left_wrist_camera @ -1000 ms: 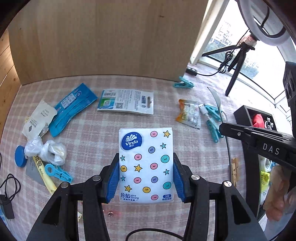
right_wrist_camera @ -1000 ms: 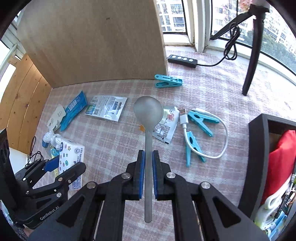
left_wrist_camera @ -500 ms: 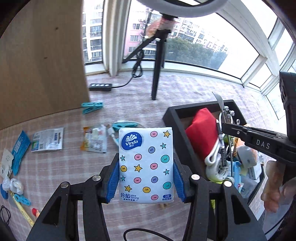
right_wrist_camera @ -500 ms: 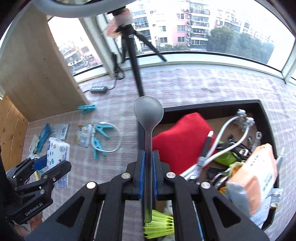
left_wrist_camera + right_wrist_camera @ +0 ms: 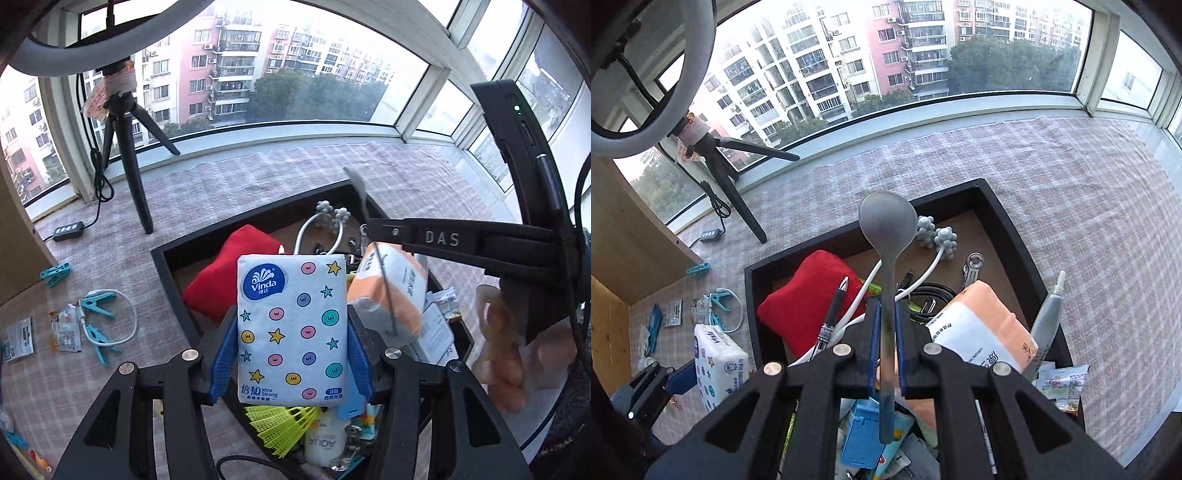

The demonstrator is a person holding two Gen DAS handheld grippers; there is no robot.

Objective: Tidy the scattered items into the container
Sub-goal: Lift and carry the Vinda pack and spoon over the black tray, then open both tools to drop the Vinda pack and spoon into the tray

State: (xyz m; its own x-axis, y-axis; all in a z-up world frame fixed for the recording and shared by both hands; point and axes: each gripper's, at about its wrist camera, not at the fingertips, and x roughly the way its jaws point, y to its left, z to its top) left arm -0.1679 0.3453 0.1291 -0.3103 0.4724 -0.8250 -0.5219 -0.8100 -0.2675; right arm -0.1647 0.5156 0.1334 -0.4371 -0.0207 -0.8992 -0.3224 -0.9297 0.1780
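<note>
A white tissue pack [image 5: 291,325] with coloured dots and stars stands upright between the blue pads of my left gripper [image 5: 291,321], over the near left part of the black container [image 5: 162,266]. The pads still touch its sides as the jaws begin opening. My right gripper [image 5: 886,306] holds a grey spoon [image 5: 887,225] by its handle, bowl forward, above the middle of the container [image 5: 1008,229]. Those jaws are opening too, with the handle still between the pads. The right wrist view shows the tissue pack [image 5: 716,365] at lower left.
The container holds a red cushion [image 5: 236,266], an orange and white tissue pack [image 5: 388,291], a yellow shuttlecock [image 5: 284,424], pens and cables. Left of it on the checked cloth lie teal pegs [image 5: 55,275], a white cable [image 5: 129,321] and packets [image 5: 68,328]. A tripod [image 5: 129,166] stands behind.
Both grippers swung right, from above the strewn table to above the black container, carrying the tissue pack and the spoon. The window has come into view.
</note>
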